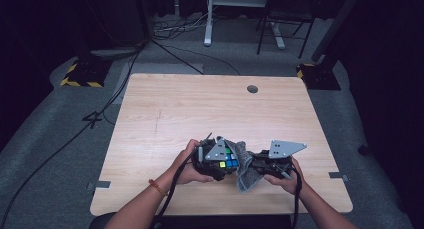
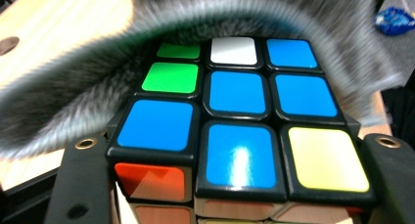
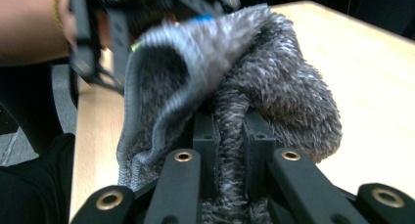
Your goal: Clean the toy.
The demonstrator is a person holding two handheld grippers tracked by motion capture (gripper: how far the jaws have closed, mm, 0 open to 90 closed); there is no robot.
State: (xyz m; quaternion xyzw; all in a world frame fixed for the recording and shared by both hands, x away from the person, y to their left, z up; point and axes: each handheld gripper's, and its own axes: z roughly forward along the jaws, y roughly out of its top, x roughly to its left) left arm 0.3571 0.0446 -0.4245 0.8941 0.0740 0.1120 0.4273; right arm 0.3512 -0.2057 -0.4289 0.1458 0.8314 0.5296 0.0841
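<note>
A Rubik's cube with mostly blue tiles on its upper face, plus green, white and yellow ones, sits between the two black jaws of my left gripper, which is shut on its sides. In the high view the cube and left gripper are near the table's front edge. A grey fuzzy cloth is pinched in my right gripper, shut on a fold of it. The cloth drapes over the cube's far edge and hides part of it. In the high view the right gripper holds the cloth against the cube.
The light wooden table has a round cable hole near its far edge. Cables, a stand with yellow-black stripes and desk legs are on the grey floor beyond. A blue wrapper lies off to the side.
</note>
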